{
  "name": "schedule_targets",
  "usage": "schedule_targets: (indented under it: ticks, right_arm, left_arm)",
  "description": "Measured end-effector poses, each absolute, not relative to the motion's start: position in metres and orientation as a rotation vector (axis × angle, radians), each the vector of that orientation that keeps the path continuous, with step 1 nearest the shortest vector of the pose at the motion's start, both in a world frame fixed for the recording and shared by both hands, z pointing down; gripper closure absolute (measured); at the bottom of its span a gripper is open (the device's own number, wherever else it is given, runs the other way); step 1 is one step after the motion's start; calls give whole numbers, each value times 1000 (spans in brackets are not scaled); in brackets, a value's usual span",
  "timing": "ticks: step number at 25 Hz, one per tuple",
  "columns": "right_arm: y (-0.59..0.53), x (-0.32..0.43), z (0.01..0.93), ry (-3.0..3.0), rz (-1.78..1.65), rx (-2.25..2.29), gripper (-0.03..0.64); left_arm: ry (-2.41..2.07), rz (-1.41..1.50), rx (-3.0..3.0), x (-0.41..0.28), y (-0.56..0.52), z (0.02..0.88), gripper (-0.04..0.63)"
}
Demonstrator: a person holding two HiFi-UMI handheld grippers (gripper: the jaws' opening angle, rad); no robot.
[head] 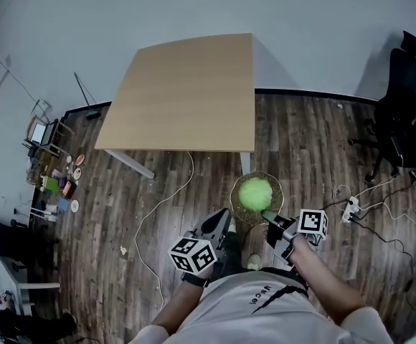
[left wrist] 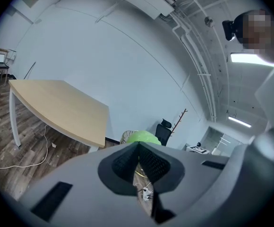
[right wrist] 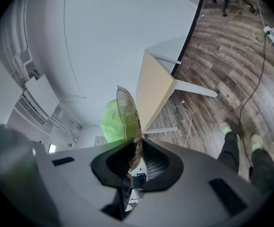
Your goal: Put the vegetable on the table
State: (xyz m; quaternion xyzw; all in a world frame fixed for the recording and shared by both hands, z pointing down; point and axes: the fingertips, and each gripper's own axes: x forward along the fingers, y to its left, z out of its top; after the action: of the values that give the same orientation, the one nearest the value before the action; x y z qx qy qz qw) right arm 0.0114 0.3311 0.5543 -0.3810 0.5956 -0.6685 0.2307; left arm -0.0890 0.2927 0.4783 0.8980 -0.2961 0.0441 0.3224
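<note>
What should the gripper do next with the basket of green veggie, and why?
Probably carry it forward to the table. The right gripper is clamped on the rim of the basket, the green vegetable sits inside, and the basket hangs above the floor, short of the table's near edge.

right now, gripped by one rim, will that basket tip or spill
Likely to sag: the right gripper pinches only one edge of the woven basket. The round green vegetable sits loose, so it could roll out if tilted.

Left gripper [head: 219, 224] jaws together, empty; right gripper [head: 272, 218] jaws clamping basket [head: 233, 196] rim.
</note>
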Motion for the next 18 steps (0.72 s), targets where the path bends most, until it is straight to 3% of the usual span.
schedule_targets:
  ticks: [18]
  right_arm:
    - [132, 59, 565, 1534, -1741, -1209, 569]
  left_arm:
    - [-593, 187, 2426, -43, 67, 491, 583]
